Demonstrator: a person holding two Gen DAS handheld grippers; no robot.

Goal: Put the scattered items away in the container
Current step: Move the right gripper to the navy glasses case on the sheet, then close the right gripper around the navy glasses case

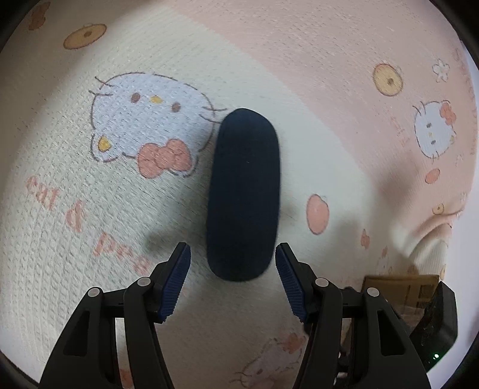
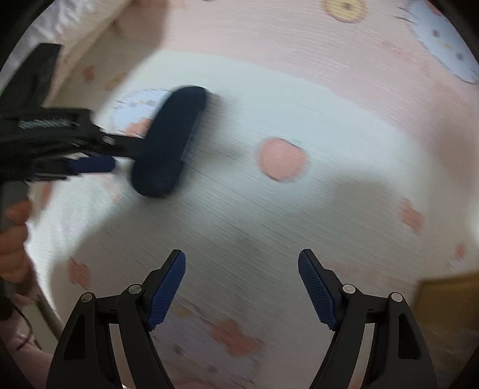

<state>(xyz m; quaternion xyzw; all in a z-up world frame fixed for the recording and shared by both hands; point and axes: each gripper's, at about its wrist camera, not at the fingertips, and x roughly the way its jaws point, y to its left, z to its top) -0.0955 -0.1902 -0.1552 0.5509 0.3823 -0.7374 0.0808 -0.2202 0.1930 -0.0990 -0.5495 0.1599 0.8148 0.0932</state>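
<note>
A dark navy oblong case (image 1: 244,197) lies on a cartoon-cat printed bedspread (image 1: 89,209). My left gripper (image 1: 233,257) is open, its blue-padded fingers standing on either side of the case's near end without pressing on it. In the right wrist view the same case (image 2: 169,140) sits at the left with the left gripper (image 2: 98,152) reaching it from the left edge. My right gripper (image 2: 242,266) is open over bare bedspread, well to the right of the case, with nothing between its fingers.
A brown cardboard box (image 1: 401,290) shows at the lower right of the left wrist view, and a brown box corner (image 2: 449,299) at the right edge of the right wrist view. A hand (image 2: 12,239) holds the left gripper's handle. White bedding (image 2: 89,18) lies at top left.
</note>
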